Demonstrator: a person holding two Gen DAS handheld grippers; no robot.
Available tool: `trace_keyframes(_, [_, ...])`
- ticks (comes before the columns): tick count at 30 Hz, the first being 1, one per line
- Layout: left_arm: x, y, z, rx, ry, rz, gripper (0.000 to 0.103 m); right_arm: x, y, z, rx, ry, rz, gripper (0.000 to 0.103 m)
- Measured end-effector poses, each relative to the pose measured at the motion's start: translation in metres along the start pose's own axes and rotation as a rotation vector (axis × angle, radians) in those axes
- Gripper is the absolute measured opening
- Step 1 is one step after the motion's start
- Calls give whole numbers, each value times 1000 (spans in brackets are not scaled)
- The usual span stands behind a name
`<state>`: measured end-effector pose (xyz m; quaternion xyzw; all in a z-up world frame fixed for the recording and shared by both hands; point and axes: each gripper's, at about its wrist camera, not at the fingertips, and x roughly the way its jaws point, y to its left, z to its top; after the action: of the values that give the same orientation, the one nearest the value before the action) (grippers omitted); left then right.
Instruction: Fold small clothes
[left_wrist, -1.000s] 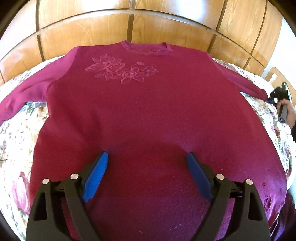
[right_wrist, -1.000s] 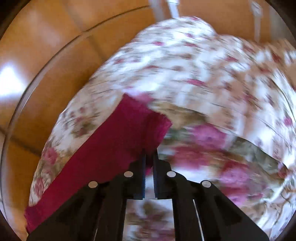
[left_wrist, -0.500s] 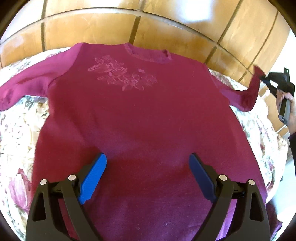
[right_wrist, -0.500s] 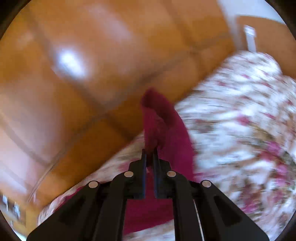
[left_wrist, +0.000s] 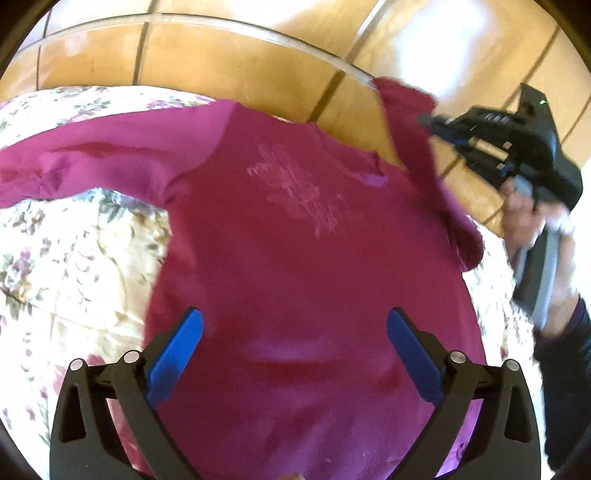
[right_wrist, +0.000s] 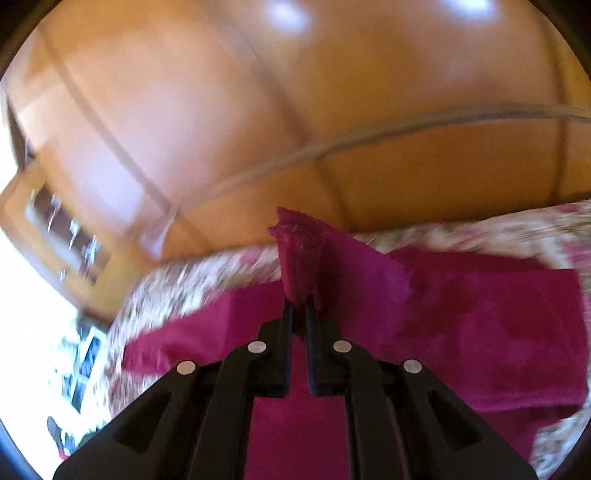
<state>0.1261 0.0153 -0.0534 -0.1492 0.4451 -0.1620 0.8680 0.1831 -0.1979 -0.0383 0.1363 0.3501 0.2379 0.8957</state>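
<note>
A magenta long-sleeved sweater (left_wrist: 295, 266) with an embossed flower motif lies face up on a floral bedspread (left_wrist: 66, 258). My left gripper (left_wrist: 295, 325) hovers over its lower body, blue pads wide apart and still opening, with nothing pinched between them. In the left wrist view my right gripper (left_wrist: 424, 120) is at the upper right, shut on the cuff of the right sleeve (left_wrist: 417, 147), which it holds lifted above the shoulder. The right wrist view shows the same right gripper (right_wrist: 299, 306) with the cuff (right_wrist: 299, 251) standing up out of its shut jaws. The left sleeve (left_wrist: 92, 158) lies stretched out flat.
A glossy wooden headboard (left_wrist: 221, 59) runs behind the bed, close behind the lifted sleeve. A person's hand (left_wrist: 532, 221) and dark cuff hold the right gripper at the bed's right side. Bedspread shows to the left of the sweater.
My right gripper has carried the sleeve cuff off the bed's right edge, up and inward toward the collar. The left gripper has pulled back, rolled, and widened its jaws slightly.
</note>
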Motion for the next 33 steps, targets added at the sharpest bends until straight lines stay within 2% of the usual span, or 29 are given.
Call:
trace_keyframes(3, [-6, 11, 15, -32, -35, 9, 99, 33, 14, -12, -30, 66, -1, 6])
trace_keyframes(6, [-9, 14, 28, -57, -53, 3, 99, 49, 17, -18, -24, 108, 13, 12])
trace_keyframes(8, [-9, 15, 39, -83, -64, -26, 99, 42, 11, -23, -2, 105, 32, 28])
trace_keyframes(9, [-7, 16, 42, -88, -63, -36, 99, 34, 7, -23, 13, 85, 37, 44])
trace_keyframes(13, [4, 17, 61, -131, -53, -72, 98, -17, -16, -27, 60, 0, 46, 44])
trace_keyframes(15, [13, 15, 69, -133, -36, -84, 85, -47, -39, -34, 87, -43, 11, 46])
trace_keyframes(18, [34, 10, 83, -112, -1, -88, 73, -86, -80, -51, 141, -90, -88, 47])
trace_keyframes(21, [55, 7, 98, -99, 17, -84, 72, -120, -126, -70, 230, -116, -192, 46])
trace_keyframes(25, [84, 1, 111, -95, 32, -58, 72, -139, -159, -84, 307, -134, -256, 46])
trace_keyframes(26, [90, 0, 113, -94, 35, -53, 69, -140, -163, -86, 317, -139, -263, 46])
trace_keyframes(28, [103, -5, 116, -78, 56, -38, 48, -145, -165, -85, 318, -145, -260, 46])
trace_keyframes(29, [106, -9, 117, -62, 60, -23, 23, -140, -163, -81, 309, -146, -252, 46])
trace_keyframes(30, [107, -12, 117, -47, 59, -21, 19, -137, -160, -78, 299, -145, -251, 45])
trace_keyframes(33, [86, -13, 117, -61, -13, -29, 15, -115, -147, -65, 238, -126, -259, 45])
